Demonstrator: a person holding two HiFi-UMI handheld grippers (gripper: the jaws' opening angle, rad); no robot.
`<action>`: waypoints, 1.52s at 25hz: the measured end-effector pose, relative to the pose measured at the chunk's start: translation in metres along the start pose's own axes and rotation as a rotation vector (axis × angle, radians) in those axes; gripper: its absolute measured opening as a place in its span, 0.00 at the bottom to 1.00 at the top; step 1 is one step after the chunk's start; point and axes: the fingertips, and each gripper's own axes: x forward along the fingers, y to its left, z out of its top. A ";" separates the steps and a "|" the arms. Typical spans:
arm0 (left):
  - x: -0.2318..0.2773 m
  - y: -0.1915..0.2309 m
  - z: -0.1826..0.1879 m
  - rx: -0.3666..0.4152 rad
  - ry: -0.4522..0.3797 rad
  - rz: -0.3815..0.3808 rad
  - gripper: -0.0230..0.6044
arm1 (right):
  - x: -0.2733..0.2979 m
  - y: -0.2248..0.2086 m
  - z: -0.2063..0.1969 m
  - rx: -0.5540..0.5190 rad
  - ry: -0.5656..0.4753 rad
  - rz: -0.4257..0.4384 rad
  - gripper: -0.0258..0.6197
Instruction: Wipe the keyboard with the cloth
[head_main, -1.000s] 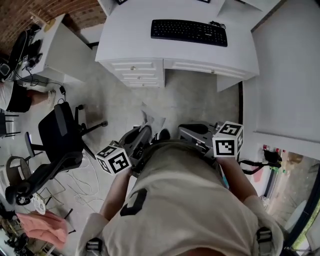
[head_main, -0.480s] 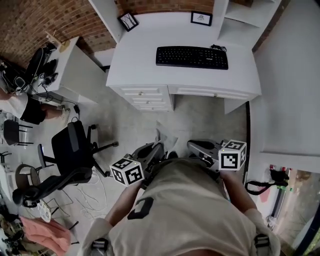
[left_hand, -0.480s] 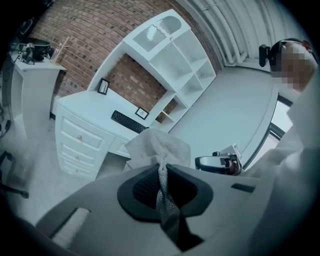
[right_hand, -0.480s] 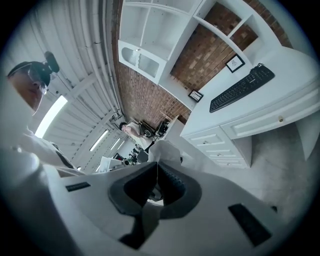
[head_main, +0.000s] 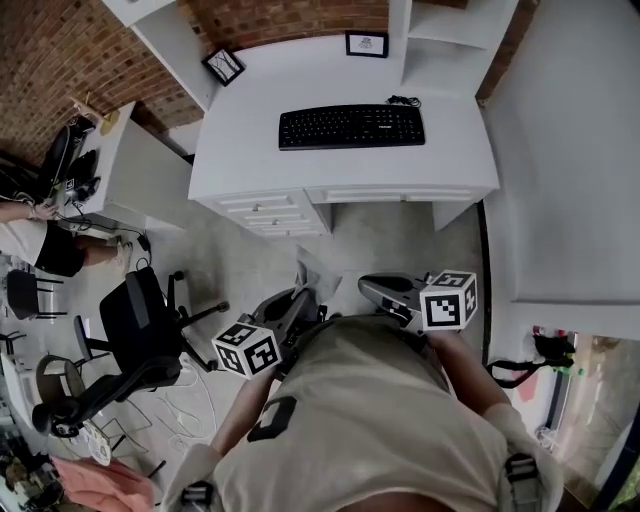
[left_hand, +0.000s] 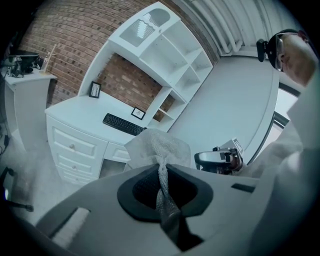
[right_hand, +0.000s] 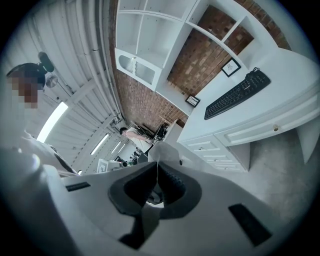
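The black keyboard (head_main: 350, 127) lies on the white desk (head_main: 250, 130), far ahead of both grippers; it also shows in the left gripper view as the keyboard (left_hand: 124, 124) and in the right gripper view as the keyboard (right_hand: 237, 95). My left gripper (head_main: 305, 300) is held close to my torso above the floor, shut on a white cloth (head_main: 312, 275) that fans out past its jaws. In its own view the cloth (left_hand: 160, 149) is pinched between the pads. My right gripper (head_main: 368, 286) hangs beside it, jaws shut with nothing between them.
A drawer unit (head_main: 268, 210) sits under the desk's left side, with a knee gap to its right. Two picture frames (head_main: 366, 43) stand at the desk's back by a brick wall. A black office chair (head_main: 140, 320) and floor cables are at my left. A side table (head_main: 120, 160) stands further left.
The desk and keyboard have slid lower in the head view, with more of the brick wall showing. Both grippers stay in front of my torso, the cloth still clamped.
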 end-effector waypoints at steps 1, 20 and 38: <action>0.006 -0.003 0.003 0.005 0.001 0.002 0.07 | -0.004 -0.003 0.005 -0.002 -0.003 0.002 0.05; 0.058 -0.011 0.066 -0.036 -0.143 0.183 0.07 | -0.081 -0.059 0.054 0.011 0.013 0.107 0.05; 0.121 0.001 0.104 0.035 -0.042 0.151 0.07 | -0.074 -0.104 0.097 0.091 -0.012 0.085 0.05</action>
